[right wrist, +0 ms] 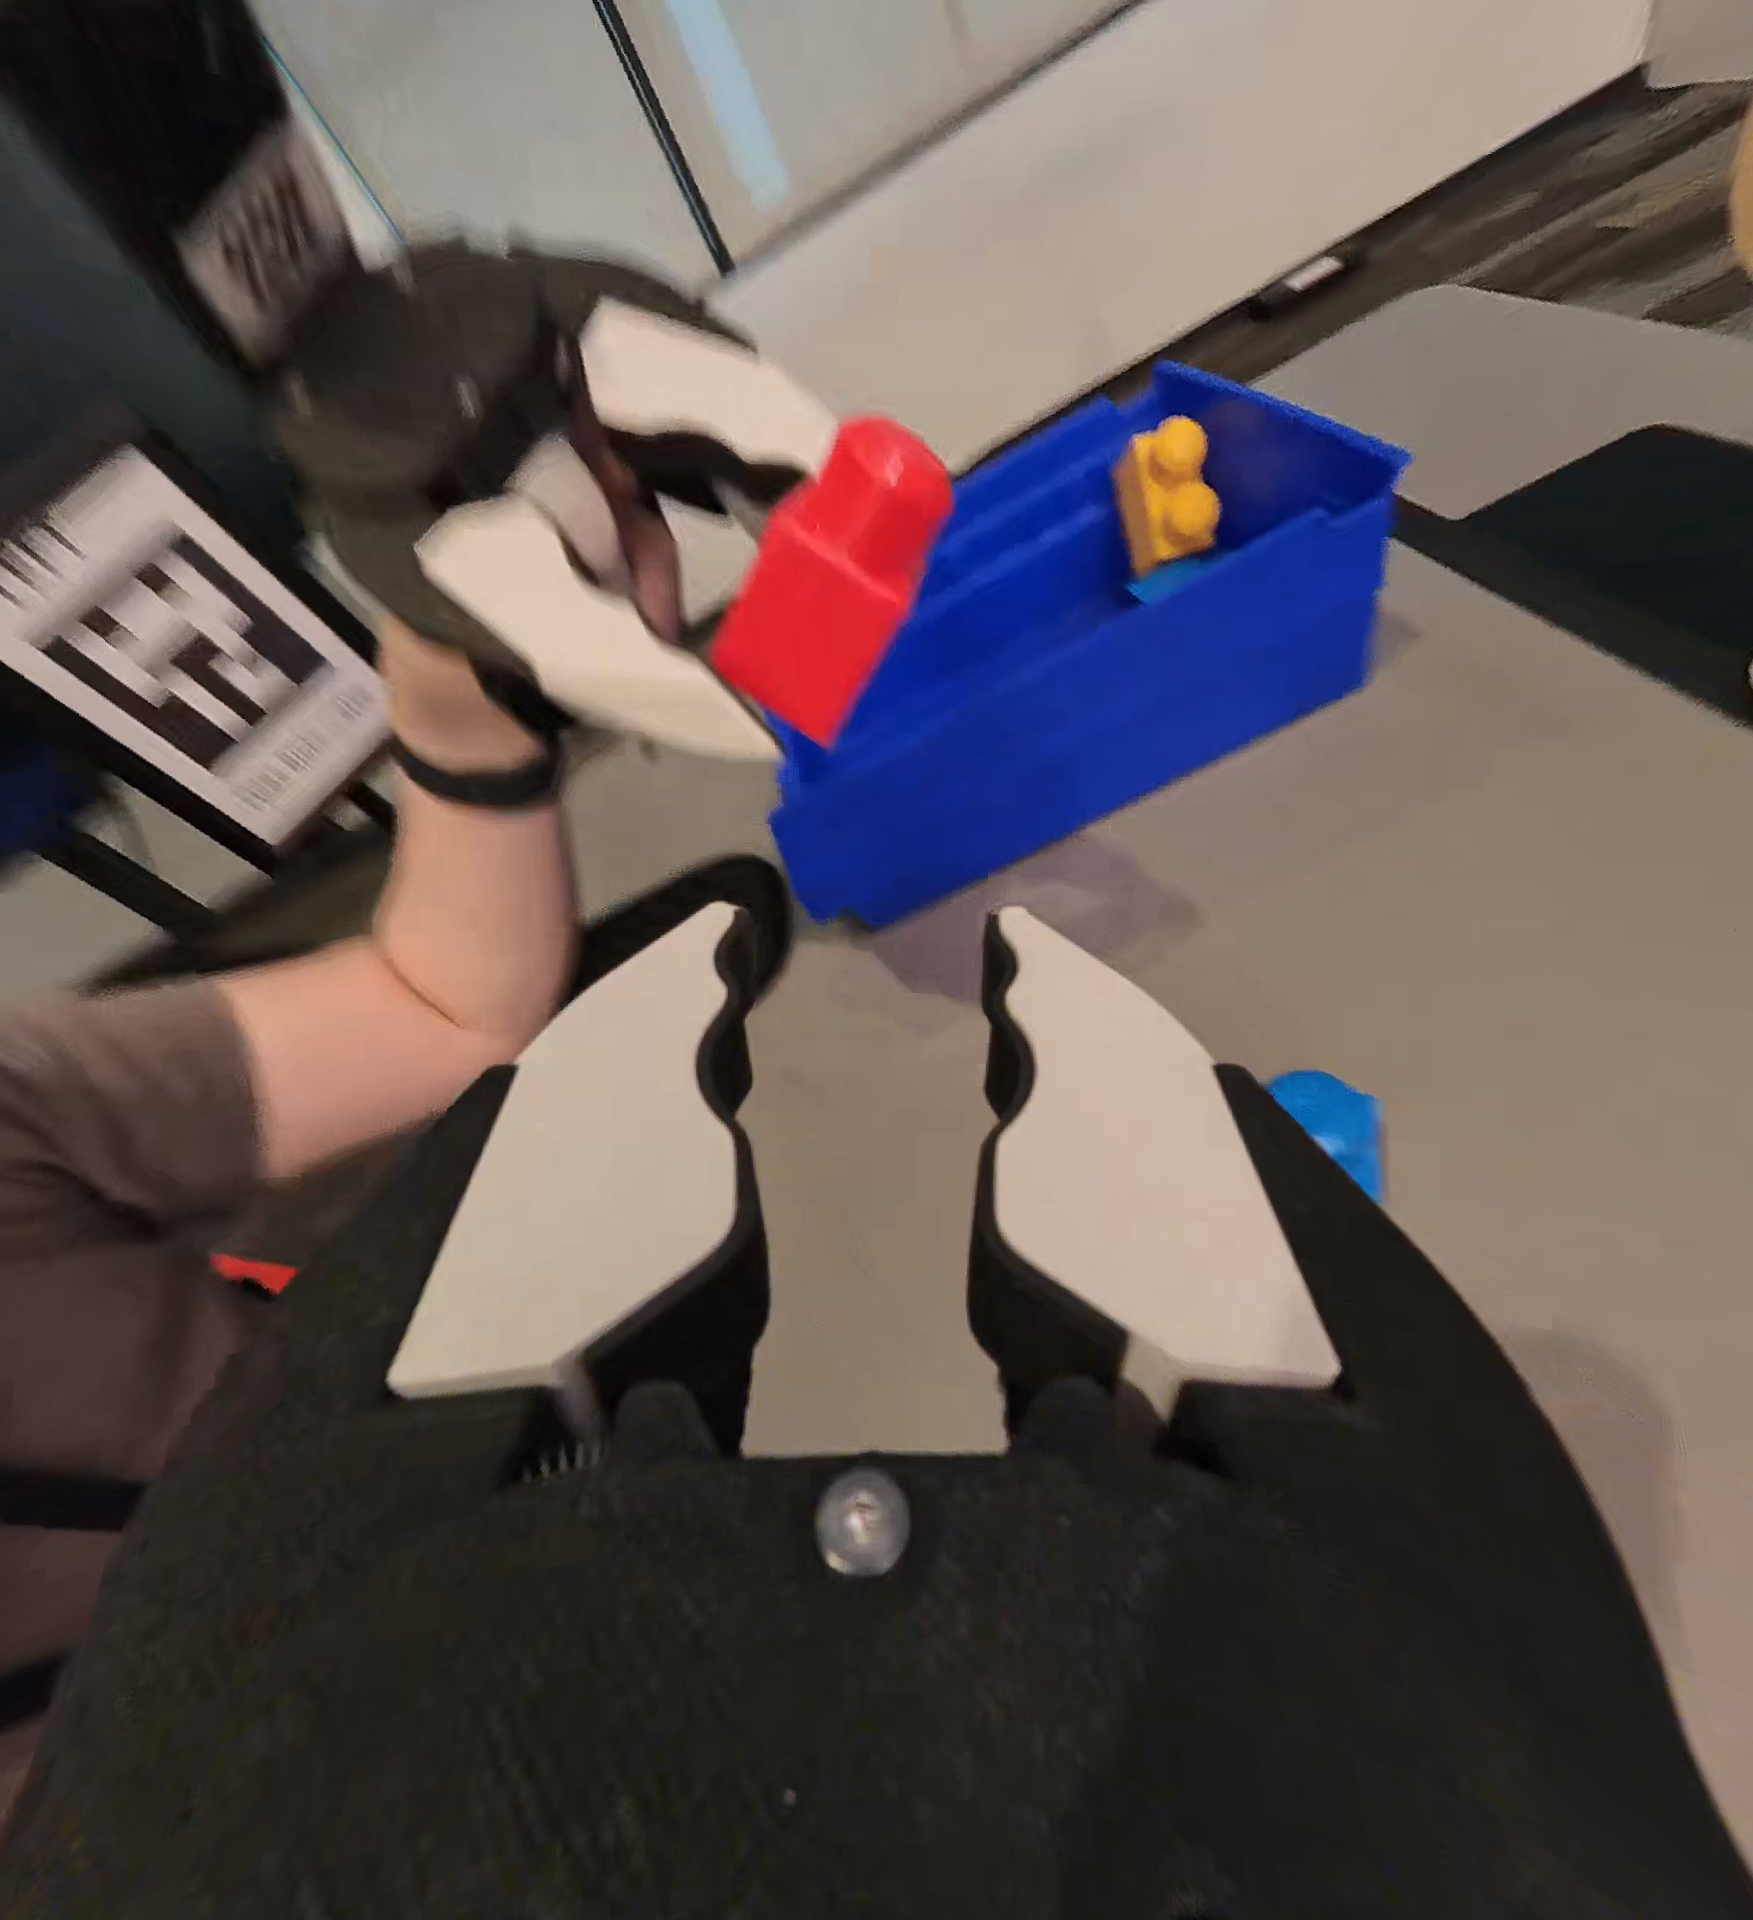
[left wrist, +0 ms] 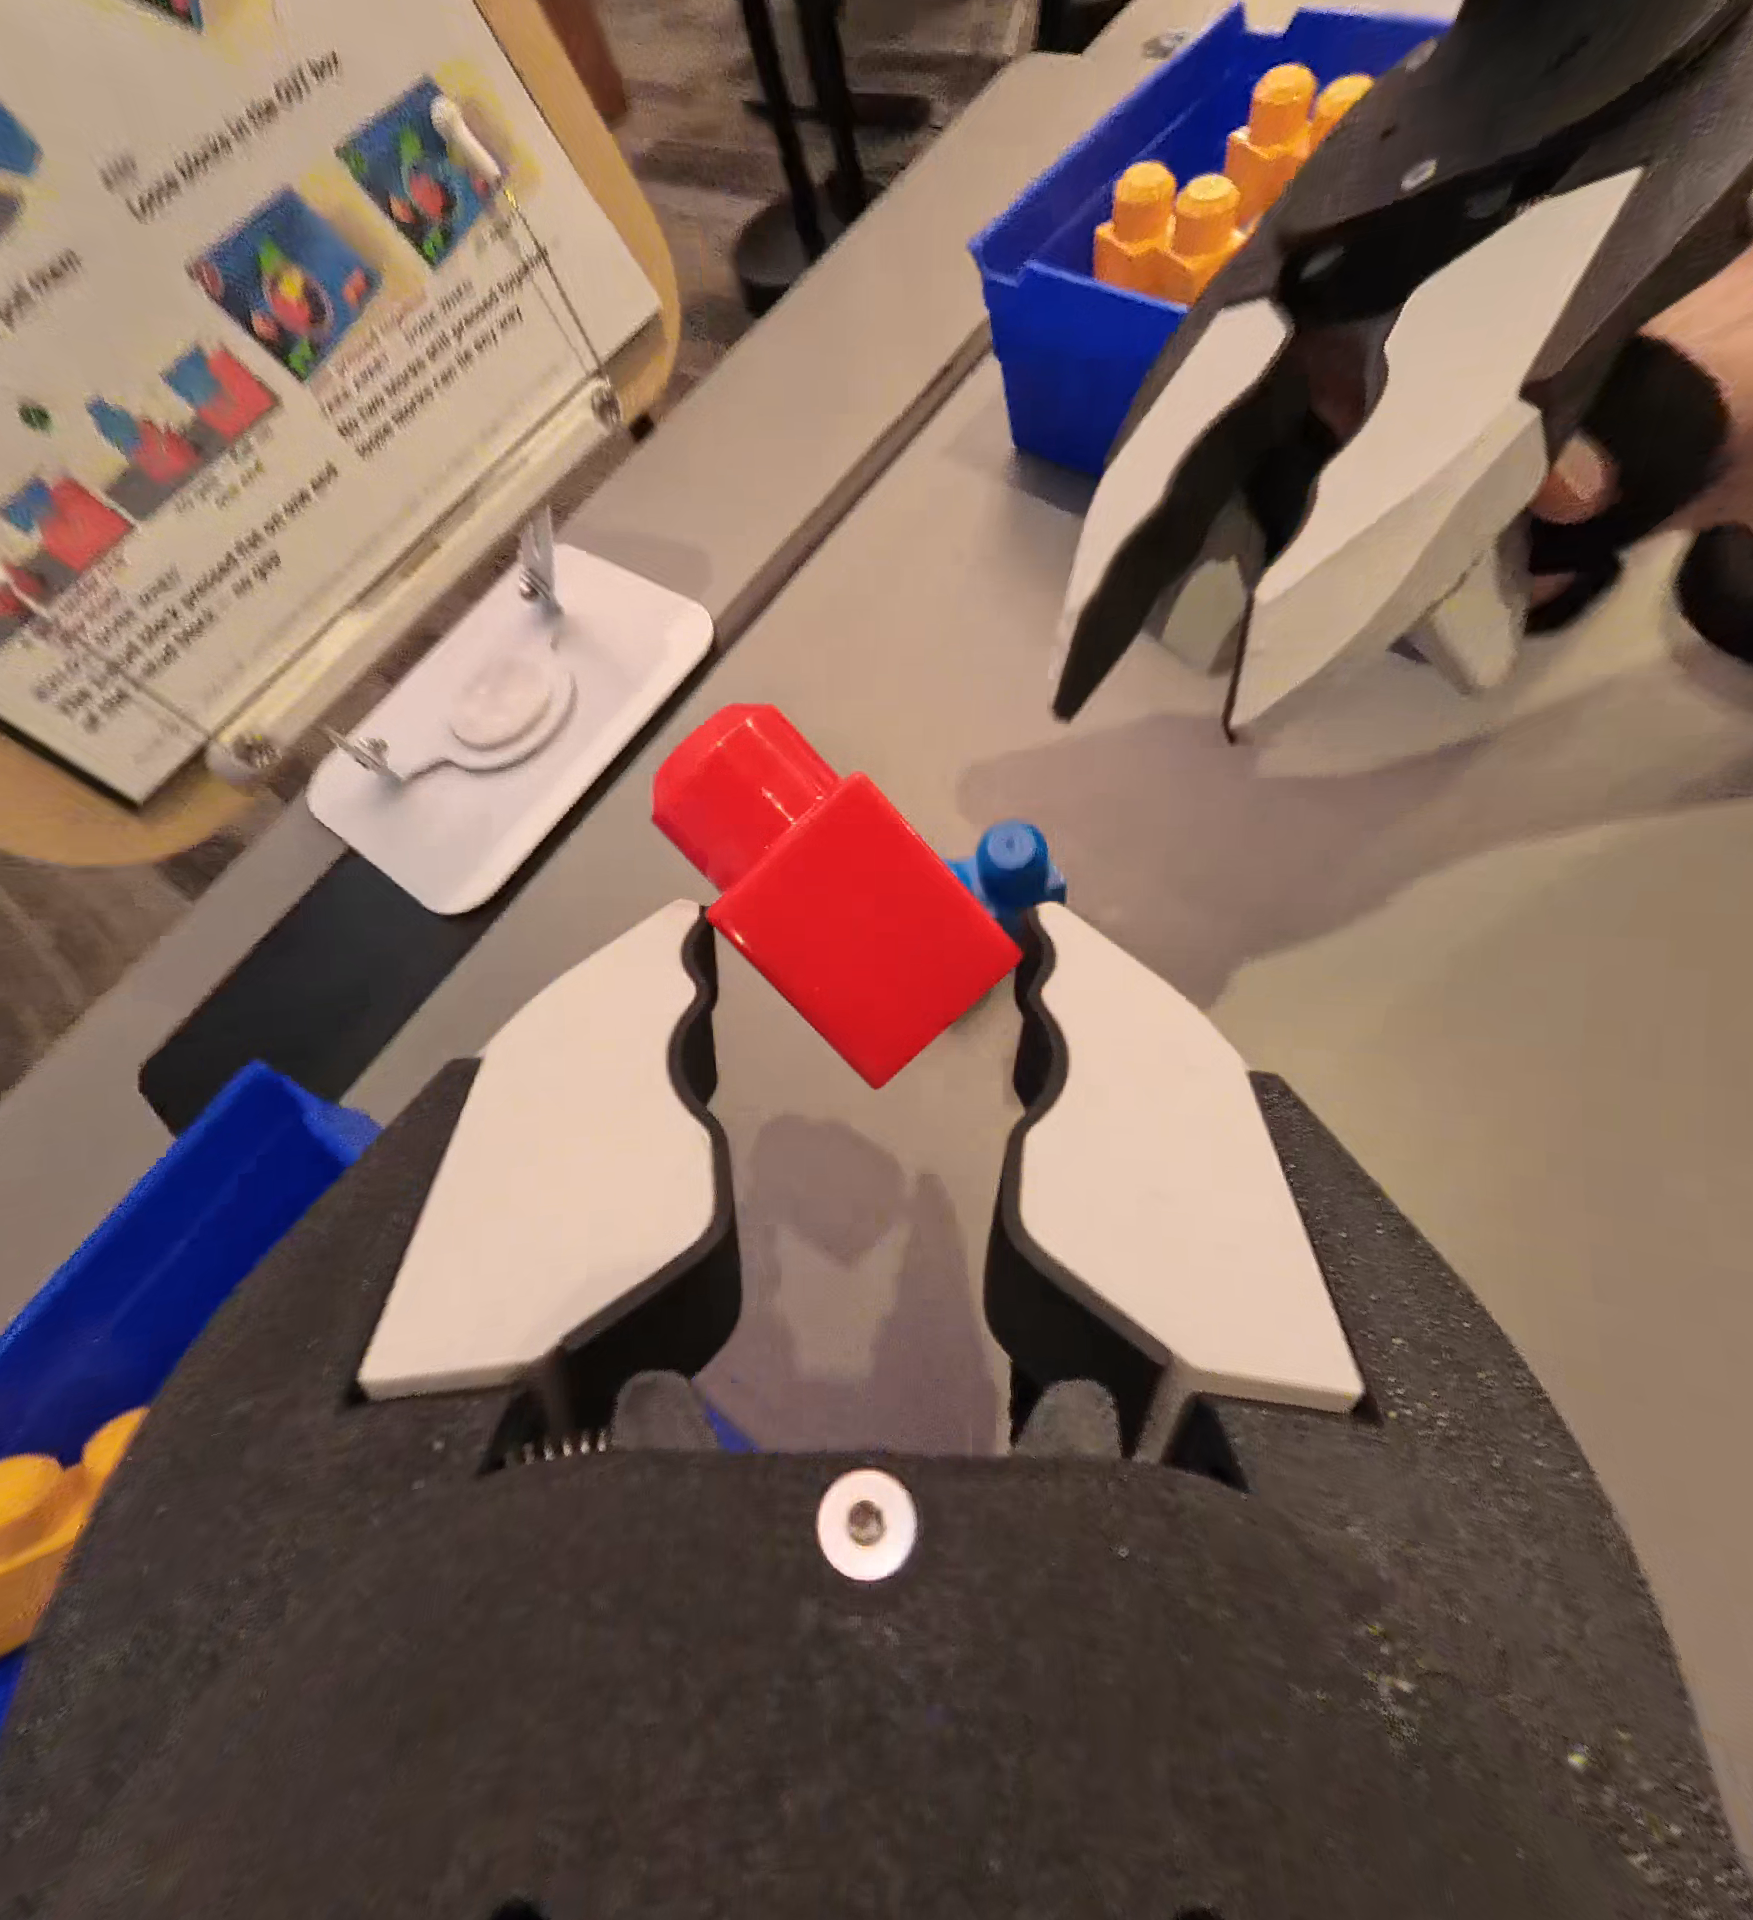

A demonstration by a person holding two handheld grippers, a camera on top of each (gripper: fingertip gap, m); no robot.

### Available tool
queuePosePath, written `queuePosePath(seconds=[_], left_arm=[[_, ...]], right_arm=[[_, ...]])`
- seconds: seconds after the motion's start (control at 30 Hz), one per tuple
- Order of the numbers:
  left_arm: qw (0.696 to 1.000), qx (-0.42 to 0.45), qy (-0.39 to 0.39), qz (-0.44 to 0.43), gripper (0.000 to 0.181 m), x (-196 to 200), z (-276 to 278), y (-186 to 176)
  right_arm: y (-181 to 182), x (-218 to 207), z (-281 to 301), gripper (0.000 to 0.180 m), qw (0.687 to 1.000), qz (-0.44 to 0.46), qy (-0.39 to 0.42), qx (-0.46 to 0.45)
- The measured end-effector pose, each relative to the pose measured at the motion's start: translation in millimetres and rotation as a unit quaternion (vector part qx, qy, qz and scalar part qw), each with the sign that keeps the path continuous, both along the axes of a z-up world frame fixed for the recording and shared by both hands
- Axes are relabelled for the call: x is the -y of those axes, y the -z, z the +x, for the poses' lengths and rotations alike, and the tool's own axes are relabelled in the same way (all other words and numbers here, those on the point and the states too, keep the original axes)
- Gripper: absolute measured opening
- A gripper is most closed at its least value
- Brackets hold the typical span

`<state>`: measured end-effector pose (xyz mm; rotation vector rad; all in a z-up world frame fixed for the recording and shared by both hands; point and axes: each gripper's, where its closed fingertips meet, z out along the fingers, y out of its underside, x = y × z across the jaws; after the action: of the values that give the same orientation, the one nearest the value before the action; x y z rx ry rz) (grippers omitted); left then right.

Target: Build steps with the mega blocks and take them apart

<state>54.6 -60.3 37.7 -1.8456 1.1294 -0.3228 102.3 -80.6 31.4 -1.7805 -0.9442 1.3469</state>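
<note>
left gripper (left wrist: 867, 920) has its two fingers closed on a red block (left wrist: 841, 904), pinched at the fingertips, tilted with its single stud pointing up and away to the left; the block is off the grey table (left wrist: 1423, 1195). the right wrist view shows the same red block (right wrist: 830, 571) in the left gripper (right wrist: 747, 592), in front of a blue bin (right wrist: 1111, 748) that sits on the table (right wrist: 1474, 987) and contains an orange two-stud block (right wrist: 1168, 499). a small blue block (left wrist: 1012, 868) shows just behind the red one, partly hidden (whether it stands on the table or is attached cannot be told). right gripper (right wrist: 867, 920) is empty, fingers apart, nothing between them, hovering over bare table; a blue block (right wrist: 1334, 1127) shows at its right edge. in the left wrist view the right gripper (left wrist: 1147, 717) hangs tips down above the table near a second blue bin (left wrist: 1069, 343) holding orange blocks (left wrist: 1204, 223). another blue bin edge (left wrist: 155, 1247) with an orange block (left wrist: 10, 1548) sits lower left. an instruction board (left wrist: 259, 312) stands on a white base (left wrist: 508, 727).
</note>
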Motion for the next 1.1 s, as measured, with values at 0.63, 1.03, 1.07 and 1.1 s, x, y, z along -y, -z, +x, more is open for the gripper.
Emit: queuePosePath(seconds=[0.63,1.03,1.07,1.1], left_arm=[[0.989,0.032,-0.032,-0.139,0.094,-11,66,104],[0.991,-0.08,0.01,-0.107,0.097,-36,65,179],[0.991,-0.075,0.016,-0.111,0.099,-37,67,181],[0.99,-0.073,0.028,-0.115,0.101,-37,68,183]], right_arm=[[108,-56,104,0.038,0.892,0.043,0.107,0.436],[177,-62,146,0.039,0.807,-0.023,0.083,0.584],[176,-64,147,0.039,0.808,-0.022,0.086,0.582],[173,-66,148,0.039,0.81,-0.02,0.092,0.578]])
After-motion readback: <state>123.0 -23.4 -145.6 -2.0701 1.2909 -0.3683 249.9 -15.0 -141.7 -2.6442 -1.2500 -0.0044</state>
